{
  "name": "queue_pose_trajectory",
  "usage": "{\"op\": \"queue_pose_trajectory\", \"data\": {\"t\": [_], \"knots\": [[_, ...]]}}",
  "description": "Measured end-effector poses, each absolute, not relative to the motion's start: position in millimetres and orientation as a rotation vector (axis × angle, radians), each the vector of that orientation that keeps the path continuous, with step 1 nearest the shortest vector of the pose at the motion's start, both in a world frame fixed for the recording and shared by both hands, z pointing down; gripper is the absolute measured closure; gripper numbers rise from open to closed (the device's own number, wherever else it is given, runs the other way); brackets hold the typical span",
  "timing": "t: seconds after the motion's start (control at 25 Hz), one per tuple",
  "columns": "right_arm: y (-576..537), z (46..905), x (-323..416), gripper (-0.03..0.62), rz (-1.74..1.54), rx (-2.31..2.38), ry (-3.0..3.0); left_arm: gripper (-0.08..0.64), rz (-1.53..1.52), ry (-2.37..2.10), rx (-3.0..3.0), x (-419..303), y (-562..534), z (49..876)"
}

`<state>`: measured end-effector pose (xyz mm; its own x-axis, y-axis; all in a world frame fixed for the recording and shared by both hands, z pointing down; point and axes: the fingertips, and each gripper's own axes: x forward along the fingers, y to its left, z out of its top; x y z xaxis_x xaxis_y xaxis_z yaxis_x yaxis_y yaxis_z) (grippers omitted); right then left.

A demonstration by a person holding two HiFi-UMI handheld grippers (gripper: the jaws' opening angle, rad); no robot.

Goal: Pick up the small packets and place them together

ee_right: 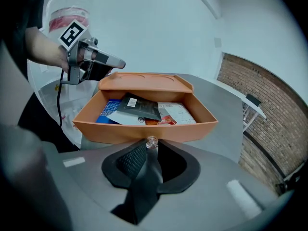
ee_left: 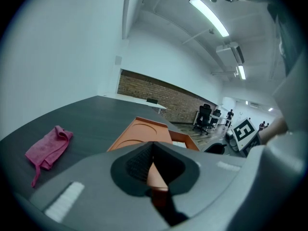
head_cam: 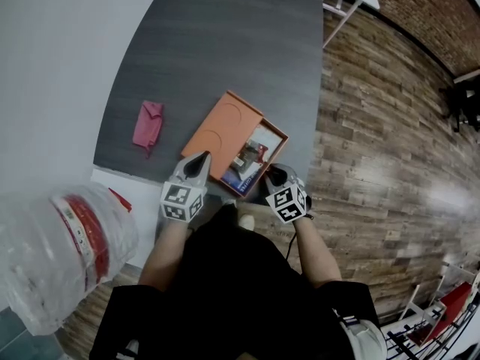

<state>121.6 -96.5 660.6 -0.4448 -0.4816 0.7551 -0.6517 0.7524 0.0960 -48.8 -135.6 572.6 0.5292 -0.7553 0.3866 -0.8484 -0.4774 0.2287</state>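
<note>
Black ribbed pads of the left gripper pinch the flat orange lid lying half across the open orange cardboard box, while the right gripper, at the box's near wall, clamps a thin clear plastic piece, with small printed packets heaped inside the box.

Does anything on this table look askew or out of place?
The orange lid sits askew, covering only part of its box, one edge pinched in the left tool. The right tool pinches something small and clear. A crumpled pink cloth lies apart.
</note>
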Motion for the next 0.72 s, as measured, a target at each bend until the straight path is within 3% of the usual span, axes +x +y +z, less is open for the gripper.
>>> {"op": "queue_pose_trajectory", "data": {"t": [0.72], "knots": [[-100.6,660.2,129.4,0.517,0.243,0.866,-2.126,0.561,0.643,-1.338,2.313,-54.9,-134.6,603.3]]}}
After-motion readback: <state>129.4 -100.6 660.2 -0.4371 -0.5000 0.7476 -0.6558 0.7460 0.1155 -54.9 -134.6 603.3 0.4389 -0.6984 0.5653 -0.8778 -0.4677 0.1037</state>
